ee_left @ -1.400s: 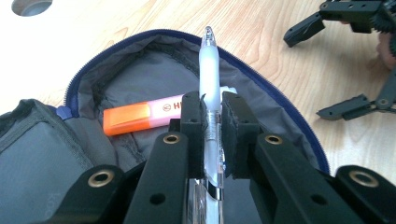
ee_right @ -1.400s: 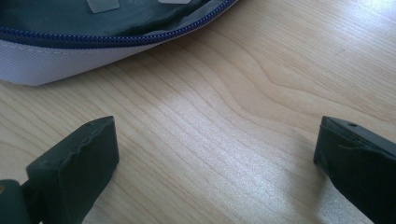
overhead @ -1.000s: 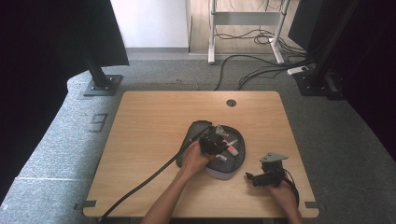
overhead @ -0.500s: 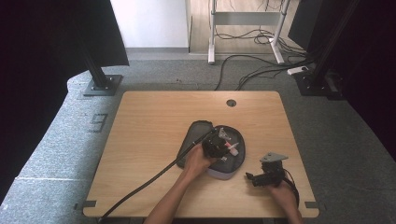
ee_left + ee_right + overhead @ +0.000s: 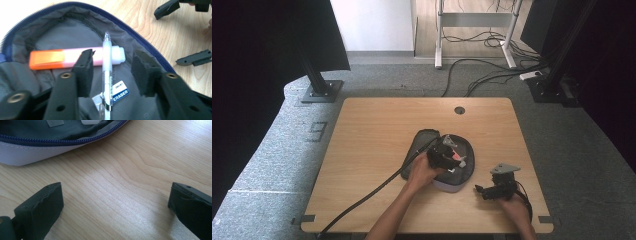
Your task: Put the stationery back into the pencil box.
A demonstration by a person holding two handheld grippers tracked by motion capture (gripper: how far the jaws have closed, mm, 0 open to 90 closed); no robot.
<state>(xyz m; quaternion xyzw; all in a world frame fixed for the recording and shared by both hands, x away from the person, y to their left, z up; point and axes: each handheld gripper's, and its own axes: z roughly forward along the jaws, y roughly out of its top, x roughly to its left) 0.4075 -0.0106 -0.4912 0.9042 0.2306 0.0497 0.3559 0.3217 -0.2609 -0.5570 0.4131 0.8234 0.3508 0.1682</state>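
An open dark pencil case (image 5: 464, 172) with a grey lining (image 5: 50, 32) lies right of the table's middle. My left gripper (image 5: 447, 152) points down into it. Its jaws have just been opening and stand open (image 5: 113, 56). A clear white pen (image 5: 107, 65) lies between them, and neither pad touches it. The pen rests across an orange and pink highlighter (image 5: 50, 58) and above a white eraser with a blue label (image 5: 120, 92). My right gripper (image 5: 484, 190) rests low over bare wood to the right of the case, open (image 5: 116, 195), with nothing between its jaws.
The case's zipped edge (image 5: 37, 152) lies just ahead of my right gripper. A cable (image 5: 372, 192) trails from the left gripper to the front left edge of the wooden table (image 5: 372, 130). A round hole (image 5: 459, 110) sits near the far edge.
In the high view the left gripper stays over the case with hardly any shift. The right hand has kept still.
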